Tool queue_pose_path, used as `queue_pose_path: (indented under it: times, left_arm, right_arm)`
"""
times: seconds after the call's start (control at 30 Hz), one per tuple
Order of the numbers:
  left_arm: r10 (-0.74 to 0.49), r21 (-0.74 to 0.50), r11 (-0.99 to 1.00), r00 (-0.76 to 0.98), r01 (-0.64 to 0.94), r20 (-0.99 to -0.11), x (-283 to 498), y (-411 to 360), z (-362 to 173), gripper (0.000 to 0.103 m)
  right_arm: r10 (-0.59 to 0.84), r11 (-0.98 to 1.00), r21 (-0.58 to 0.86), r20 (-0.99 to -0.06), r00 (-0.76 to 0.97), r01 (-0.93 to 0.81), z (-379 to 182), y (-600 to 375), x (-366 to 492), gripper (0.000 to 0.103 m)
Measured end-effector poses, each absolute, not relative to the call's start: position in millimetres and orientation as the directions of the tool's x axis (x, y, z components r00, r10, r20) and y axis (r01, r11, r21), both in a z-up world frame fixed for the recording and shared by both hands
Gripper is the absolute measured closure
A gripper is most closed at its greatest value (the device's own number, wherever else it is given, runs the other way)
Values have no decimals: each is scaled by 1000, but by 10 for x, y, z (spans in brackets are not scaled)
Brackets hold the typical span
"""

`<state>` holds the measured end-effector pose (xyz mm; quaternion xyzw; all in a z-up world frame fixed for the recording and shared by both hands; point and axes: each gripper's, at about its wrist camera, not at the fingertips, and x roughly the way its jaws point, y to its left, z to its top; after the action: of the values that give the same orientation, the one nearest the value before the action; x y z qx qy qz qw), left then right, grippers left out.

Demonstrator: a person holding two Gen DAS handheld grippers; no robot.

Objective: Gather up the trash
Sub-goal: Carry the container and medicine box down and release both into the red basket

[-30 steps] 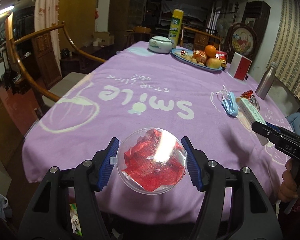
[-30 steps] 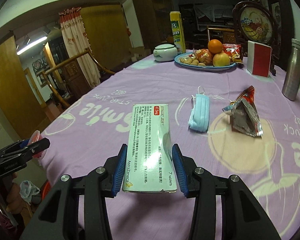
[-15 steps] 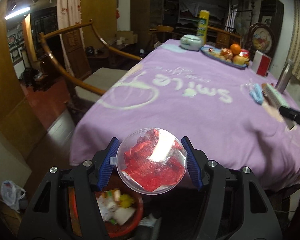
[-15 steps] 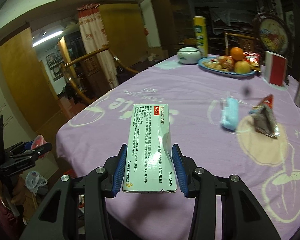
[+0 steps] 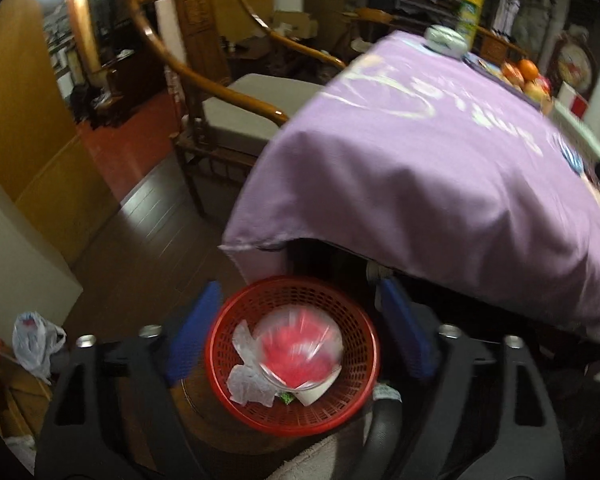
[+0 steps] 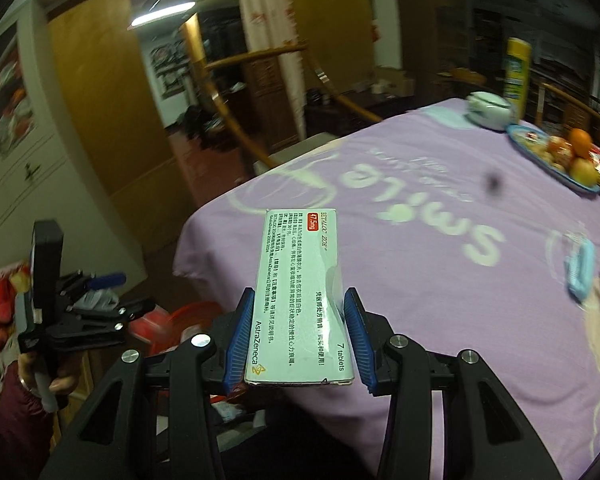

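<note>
The left gripper [image 5: 300, 332] stands spread wide and empty at lower centre, directly over the red basket [image 5: 292, 354], where the blurred clear ball of red scraps [image 5: 302, 354] sits between its blue pads. The right gripper [image 6: 298, 334] is clamped on the medicine box [image 6: 300, 300], whose long axis runs away from the camera toward the frame's centre. The purple tablecloth [image 6: 440, 240] edge falls just left of the box, with bare floor beyond.

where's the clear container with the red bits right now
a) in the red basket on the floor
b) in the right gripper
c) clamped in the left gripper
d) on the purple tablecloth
a: in the left wrist view the clear container shows, blurred, inside the red basket, between the spread fingers of the left gripper; the right gripper holds the medicine box.
</note>
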<state>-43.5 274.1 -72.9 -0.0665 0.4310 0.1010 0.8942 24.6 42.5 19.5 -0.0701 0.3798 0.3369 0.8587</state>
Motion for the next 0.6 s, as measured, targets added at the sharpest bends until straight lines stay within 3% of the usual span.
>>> queue_pose_path:
  times: [0.2,0.6]
  left_arm:
    - [182,-54,946,660,-320,-729,-615,3007,-641,7]
    - [252,-48,905,622,-424,-741,-709,3402,-833,7]
  right_arm:
    - [550,679,114,-733,400,-725,140,949,16,58]
    - [525,534,133,-826,204,-835,-263,1826,-180,58]
